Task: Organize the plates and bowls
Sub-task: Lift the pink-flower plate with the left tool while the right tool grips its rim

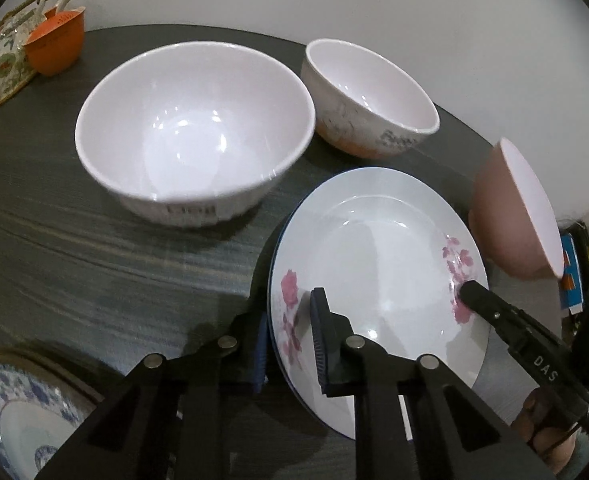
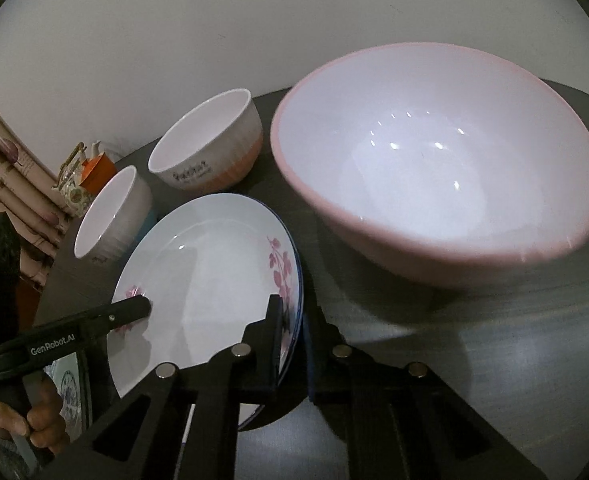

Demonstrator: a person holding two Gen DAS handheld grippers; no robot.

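Observation:
A white plate with pink flowers (image 1: 374, 264) (image 2: 198, 272) lies on top of a blue-rimmed plate (image 2: 300, 280) on the dark table (image 1: 74, 240). My left gripper (image 1: 290, 340) is shut on the left rim of this stack, one pad on top and one beneath. My right gripper (image 2: 292, 328) is shut on the opposite rim in the same way. Around the stack stand a large white bowl (image 1: 194, 120) (image 2: 110, 216), a small bowl with an orange base (image 1: 370, 100) (image 2: 210, 144) and a pink bowl (image 1: 510, 216) (image 2: 434, 168).
A blue-patterned plate (image 1: 14, 412) lies near the table's edge at lower left. At the far left corner stand an orange strainer cup (image 1: 56, 44) and a flowered teapot (image 1: 6, 56). A white wall runs behind the table. A hand (image 2: 42, 420) grips the left tool.

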